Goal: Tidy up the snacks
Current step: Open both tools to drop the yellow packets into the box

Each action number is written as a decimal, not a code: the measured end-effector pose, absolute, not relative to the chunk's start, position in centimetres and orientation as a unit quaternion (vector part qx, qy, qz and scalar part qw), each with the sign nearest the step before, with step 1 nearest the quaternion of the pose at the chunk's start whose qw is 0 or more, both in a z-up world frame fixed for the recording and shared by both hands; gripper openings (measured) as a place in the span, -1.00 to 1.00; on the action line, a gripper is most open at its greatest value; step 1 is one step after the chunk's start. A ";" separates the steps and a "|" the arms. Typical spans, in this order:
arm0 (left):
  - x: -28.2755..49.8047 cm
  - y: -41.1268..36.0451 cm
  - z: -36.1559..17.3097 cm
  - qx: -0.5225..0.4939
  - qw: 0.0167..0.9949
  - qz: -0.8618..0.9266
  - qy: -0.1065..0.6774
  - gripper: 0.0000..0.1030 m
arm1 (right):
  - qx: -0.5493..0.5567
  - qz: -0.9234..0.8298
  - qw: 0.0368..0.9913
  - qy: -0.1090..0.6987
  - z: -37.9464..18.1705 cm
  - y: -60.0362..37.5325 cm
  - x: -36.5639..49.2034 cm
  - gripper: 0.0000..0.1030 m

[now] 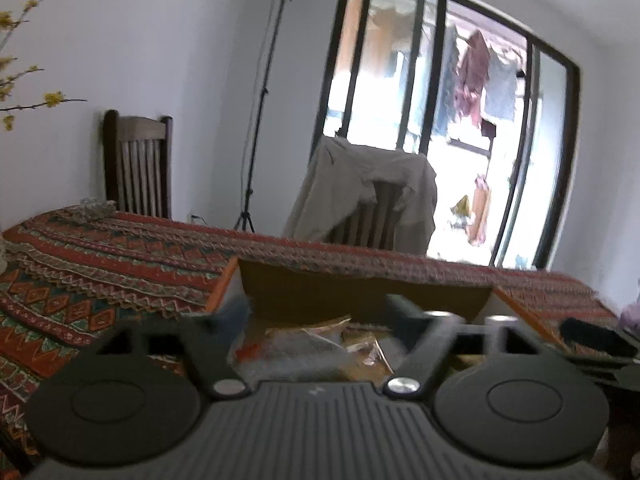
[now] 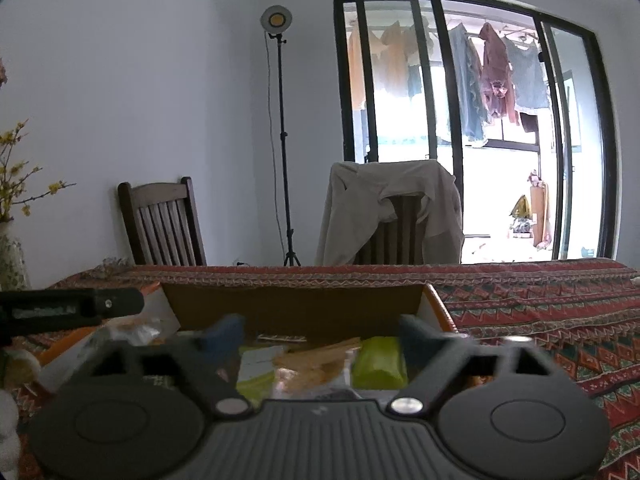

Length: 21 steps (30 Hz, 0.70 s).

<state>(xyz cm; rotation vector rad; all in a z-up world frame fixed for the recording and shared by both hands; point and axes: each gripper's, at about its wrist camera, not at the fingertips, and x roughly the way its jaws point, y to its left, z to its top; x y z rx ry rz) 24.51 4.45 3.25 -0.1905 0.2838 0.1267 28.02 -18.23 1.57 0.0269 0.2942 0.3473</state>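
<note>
An open cardboard box (image 1: pixel 360 296) stands on the patterned tablecloth (image 1: pixel 100 280). In the left wrist view my left gripper (image 1: pixel 320 314) hangs open over the box, and clear snack wrappers (image 1: pixel 304 340) lie in it below the fingers, untouched. In the right wrist view my right gripper (image 2: pixel 322 334) is also open above the same box (image 2: pixel 292 308). Under it lie a green packet (image 2: pixel 378 362), a yellow-orange biscuit pack (image 2: pixel 316 364) and a white-green packet (image 2: pixel 256 364). The pads press on none of them. The left gripper's finger (image 2: pixel 72 310) pokes in from the left.
Behind the table stand a dark wooden chair (image 2: pixel 160 228), a second chair draped with a beige garment (image 2: pixel 392 208) and a lamp on a tripod (image 2: pixel 280 140). A vase with yellow-flowered branches (image 2: pixel 12 256) stands at the table's left end. Glass doors (image 2: pixel 500 140) are at the back right.
</note>
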 end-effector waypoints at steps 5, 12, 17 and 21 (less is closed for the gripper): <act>24.1 5.0 3.5 -0.115 0.981 0.082 0.130 1.00 | 0.009 0.162 0.976 0.147 1.5 -18.2 27.9 1.00; 24.5 5.3 3.5 -0.117 0.977 0.096 0.149 1.00 | 0.009 0.154 0.976 0.154 1.5 -18.3 27.9 1.00; 24.4 4.9 3.5 -0.110 0.977 0.097 0.158 1.00 | 0.009 0.144 0.977 0.155 2.0 -18.3 27.5 1.00; 24.1 4.6 3.7 -0.109 0.975 0.103 0.162 1.00 | 0.015 0.130 0.978 0.161 2.5 -18.7 27.1 1.00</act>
